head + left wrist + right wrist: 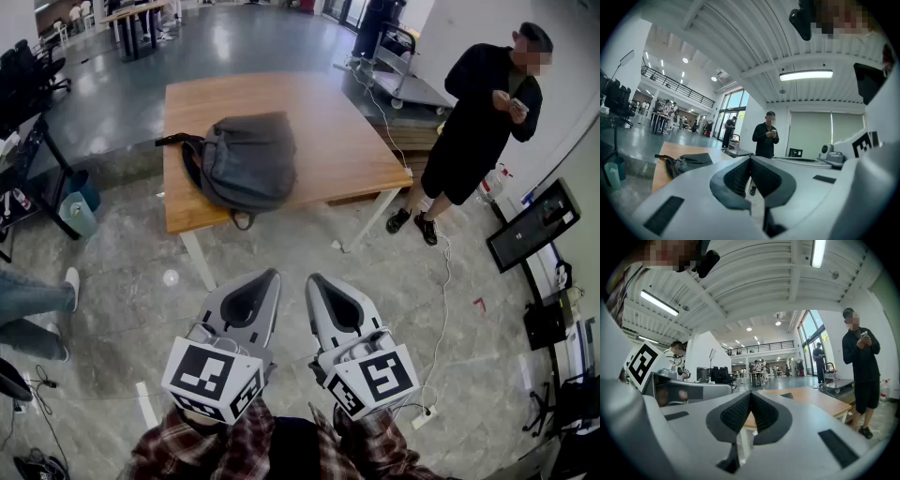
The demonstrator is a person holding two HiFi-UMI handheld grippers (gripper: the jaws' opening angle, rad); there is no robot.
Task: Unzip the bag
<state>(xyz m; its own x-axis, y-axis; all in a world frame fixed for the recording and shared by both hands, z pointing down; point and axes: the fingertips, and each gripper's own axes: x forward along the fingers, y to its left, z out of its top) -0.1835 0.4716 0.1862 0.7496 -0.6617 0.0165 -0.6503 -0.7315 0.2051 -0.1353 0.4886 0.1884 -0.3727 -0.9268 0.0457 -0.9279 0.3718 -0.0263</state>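
Note:
A dark grey backpack (246, 159) lies on the near left part of a wooden table (328, 122), its black strap trailing off to the left. Both grippers hover over the floor well short of the table, side by side. My left gripper (271, 275) is shut with nothing in it, and so is my right gripper (313, 279). In the left gripper view the shut jaws of the left gripper (750, 159) point past the backpack (688, 163), which lies far off to the left. In the right gripper view the right gripper (751, 394) points at the table (813, 400).
A person in black (480, 122) stands at the table's right corner looking at a phone. A trolley (403, 80) stands behind the table. A monitor (534, 225) and cables (441, 281) lie on the floor at right. A teal bin (80, 212) and a seated person's legs (33, 300) are at left.

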